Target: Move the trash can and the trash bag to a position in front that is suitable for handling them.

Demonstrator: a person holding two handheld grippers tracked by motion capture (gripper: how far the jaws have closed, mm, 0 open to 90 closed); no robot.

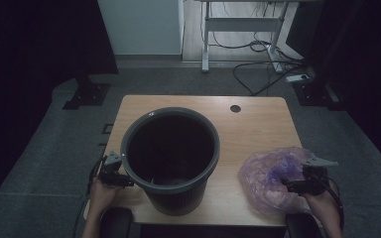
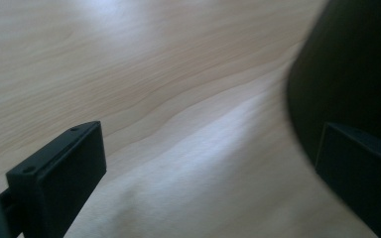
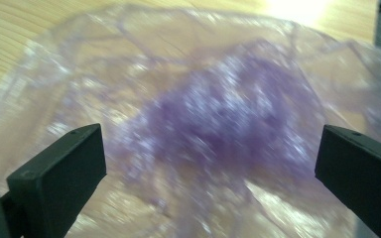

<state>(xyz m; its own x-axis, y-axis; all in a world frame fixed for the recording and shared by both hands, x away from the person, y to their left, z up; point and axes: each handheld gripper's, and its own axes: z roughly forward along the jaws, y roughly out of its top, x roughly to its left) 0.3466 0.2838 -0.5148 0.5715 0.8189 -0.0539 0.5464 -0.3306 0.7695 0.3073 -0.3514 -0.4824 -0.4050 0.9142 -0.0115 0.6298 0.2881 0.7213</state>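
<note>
A large black bin (image 1: 170, 158) stands upright on the wooden table (image 1: 258, 124), its mouth open and dark inside. To its right lies a crumpled clear purple plastic bag (image 1: 270, 176) (image 3: 218, 124). My left gripper (image 1: 121, 179) is at the bin's left side near the rim; its jaws stand wide apart over bare wood, with the bin wall (image 2: 357, 69) beside the right jaw. My right gripper (image 1: 290, 186) hovers at the bag's right edge, jaws wide apart above the bag and not pressing on it.
A round cable hole (image 1: 235, 108) sits in the table's far right part. Beyond the table are grey carpet, a white desk frame (image 1: 243, 25) and loose cables (image 1: 263, 74). Dark curtains stand on both sides.
</note>
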